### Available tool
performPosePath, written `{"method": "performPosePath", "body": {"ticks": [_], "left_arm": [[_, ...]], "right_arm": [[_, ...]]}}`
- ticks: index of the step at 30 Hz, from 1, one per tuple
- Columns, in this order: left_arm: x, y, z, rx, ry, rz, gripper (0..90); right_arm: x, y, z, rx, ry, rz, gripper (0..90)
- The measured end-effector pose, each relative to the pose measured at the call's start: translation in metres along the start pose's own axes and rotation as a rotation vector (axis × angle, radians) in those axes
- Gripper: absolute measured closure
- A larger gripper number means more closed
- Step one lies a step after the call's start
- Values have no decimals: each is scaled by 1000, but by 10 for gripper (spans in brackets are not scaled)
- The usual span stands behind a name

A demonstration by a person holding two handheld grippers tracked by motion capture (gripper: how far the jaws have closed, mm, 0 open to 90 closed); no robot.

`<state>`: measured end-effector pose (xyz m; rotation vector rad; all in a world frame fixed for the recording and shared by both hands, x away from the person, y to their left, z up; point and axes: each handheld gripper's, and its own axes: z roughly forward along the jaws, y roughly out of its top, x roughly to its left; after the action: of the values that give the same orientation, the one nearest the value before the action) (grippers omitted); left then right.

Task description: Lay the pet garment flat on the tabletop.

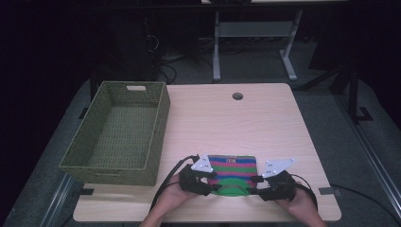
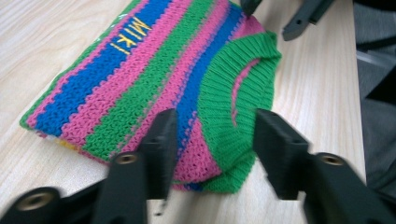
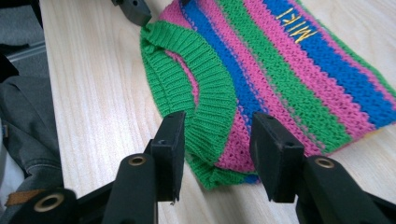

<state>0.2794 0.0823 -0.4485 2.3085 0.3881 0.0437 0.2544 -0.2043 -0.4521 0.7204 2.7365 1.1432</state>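
Observation:
A small folded knit sweater (image 1: 232, 169) with pink, green and blue stripes, a green ribbed collar and yellow lettering lies flat near the table's front edge. My left gripper (image 1: 210, 183) is at its left end and my right gripper (image 1: 257, 181) at its right end. In the left gripper view the sweater (image 2: 154, 79) has its near corner between the left gripper's (image 2: 212, 140) spread jaws, unpinched. In the right gripper view the collar end of the sweater (image 3: 280, 79) likewise lies between the right gripper's (image 3: 217, 144) parted jaws. Both are open.
A green woven basket (image 1: 111, 172) stands on the left part of the light wooden table (image 1: 227, 118), with nothing in it. A round cable hole (image 1: 237, 96) sits near the far edge. Beyond the table stand desk legs and cables on a dark floor.

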Motion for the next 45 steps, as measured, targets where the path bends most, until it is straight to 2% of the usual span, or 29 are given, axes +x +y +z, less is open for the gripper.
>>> {"method": "performPosePath", "body": {"ticks": [2, 7, 8, 10, 12, 15, 18, 19, 24, 28, 36, 45], "left_arm": [[1, -1, 0, 7, -15, -2, 553], [1, -1, 4, 29, -13, 3, 547], [3, -2, 6, 46, -15, -2, 534], [5, -3, 7, 42, -27, -27, 504], [5, -3, 7, 42, -30, -33, 502], [3, -3, 9, 49, -21, -19, 494], [1, -2, 10, 65, -13, 13, 493], [0, -2, 10, 70, -4, 24, 500], [-1, -1, 11, 76, 20, 26, 549], [1, -2, 12, 62, 23, -1, 582], [-4, 0, 13, 76, 54, 18, 637], [-3, 0, 14, 68, 37, -3, 724]], "right_arm": [[0, 1, 3, 13, 1, -6, 560], [-1, 1, 8, 36, -5, -18, 585], [0, 0, 9, 44, -9, -23, 587], [1, 0, 11, 41, -11, -23, 594], [0, -1, 11, 34, -16, -24, 602], [2, -2, 11, 32, -25, -27, 612], [4, -3, 12, 34, -45, -47, 631], [4, -2, 12, 36, -47, -50, 636], [6, -2, 12, 42, -60, -53, 662], [6, -1, 12, 44, -59, -44, 689], [5, 0, 12, 48, -57, -36, 753], [4, 0, 11, 40, -53, -20, 819]]}}
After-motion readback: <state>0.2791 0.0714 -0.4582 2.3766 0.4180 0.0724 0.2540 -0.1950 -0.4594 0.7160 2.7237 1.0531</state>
